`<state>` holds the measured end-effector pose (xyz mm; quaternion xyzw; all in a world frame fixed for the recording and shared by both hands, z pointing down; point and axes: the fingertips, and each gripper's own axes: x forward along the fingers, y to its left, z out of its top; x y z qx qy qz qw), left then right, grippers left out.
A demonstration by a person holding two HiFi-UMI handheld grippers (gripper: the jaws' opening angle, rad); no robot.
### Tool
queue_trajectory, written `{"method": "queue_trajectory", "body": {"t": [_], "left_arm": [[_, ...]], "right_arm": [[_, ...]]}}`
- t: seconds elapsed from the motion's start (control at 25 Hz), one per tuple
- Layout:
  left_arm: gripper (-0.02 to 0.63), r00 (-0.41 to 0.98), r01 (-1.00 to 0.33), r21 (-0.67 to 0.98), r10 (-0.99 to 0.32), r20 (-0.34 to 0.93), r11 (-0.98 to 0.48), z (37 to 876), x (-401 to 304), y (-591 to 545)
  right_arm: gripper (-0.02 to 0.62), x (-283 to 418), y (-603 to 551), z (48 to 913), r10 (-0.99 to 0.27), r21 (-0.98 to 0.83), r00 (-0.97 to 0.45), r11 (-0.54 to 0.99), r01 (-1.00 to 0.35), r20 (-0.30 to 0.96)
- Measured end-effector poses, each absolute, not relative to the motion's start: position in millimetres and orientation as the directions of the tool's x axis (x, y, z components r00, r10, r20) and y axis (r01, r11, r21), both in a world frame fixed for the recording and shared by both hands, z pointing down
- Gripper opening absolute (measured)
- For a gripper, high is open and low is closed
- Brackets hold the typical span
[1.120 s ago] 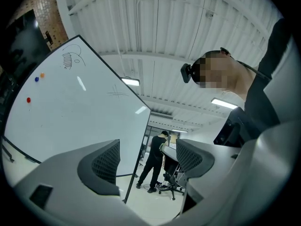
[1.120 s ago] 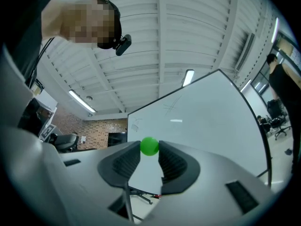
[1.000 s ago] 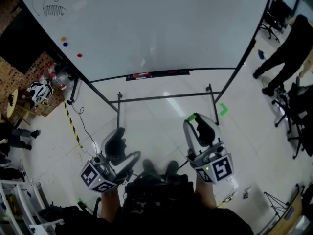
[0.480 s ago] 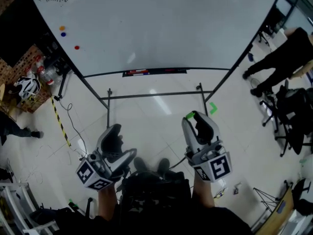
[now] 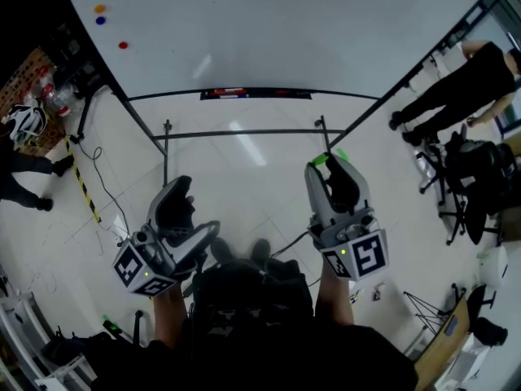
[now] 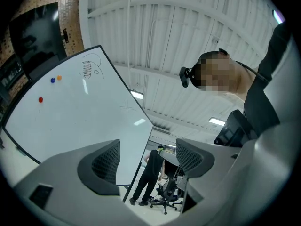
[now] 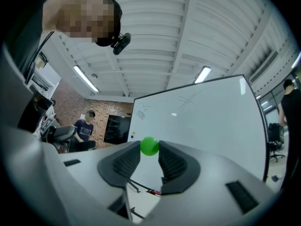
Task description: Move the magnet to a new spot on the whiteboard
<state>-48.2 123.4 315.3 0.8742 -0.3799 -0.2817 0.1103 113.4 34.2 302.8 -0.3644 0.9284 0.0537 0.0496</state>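
**Right hand-held gripper**: closed on a green magnet, which is pinched at the very tips of the jaws. Nothing else is held.

**Left hand-held gripper**: jaws stand apart, and nothing is found between them.

**Whiteboard**: stood ahead of both hand-held grippers and well apart from them, with the floor between. A red magnet is seen on it, far ahead and to the left of the left hand-held gripper.

**Step in hand, as judged:** the green magnet is being carried toward the whiteboard and is not yet placed.

**Next move, as judged:** the whiteboard must be reached, the magnet pressed to a bare patch, and the jaws then opened.
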Motion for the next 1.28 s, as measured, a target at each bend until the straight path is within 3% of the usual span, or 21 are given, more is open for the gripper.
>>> {"method": "queue_trajectory", "body": {"t": [0.44,0.84,1.28], "left_arm": [[0.367,0.531,-0.59,0.433,-0.732,-0.427,-0.681,333.2,-116.8,129.1],[0.366,0.524,-0.606,0.442,-0.75,-0.404,-0.661,356.9,-136.1,134.7],[0.366,0.45,-0.703,0.41,-0.81,-0.376,-0.581,350.7,-158.9,56.8]], "right_arm": [[0.144,45.6,25.9,310.0,-0.682,0.118,-0.723,0.713,-0.691,-0.114],[0.144,27.8,21.6,320.0,-0.696,0.16,-0.715,0.7,-0.696,-0.07],[0.144,10.7,-79.4,332.3,-0.676,0.16,-0.734,0.719,-0.676,-0.067]]}}
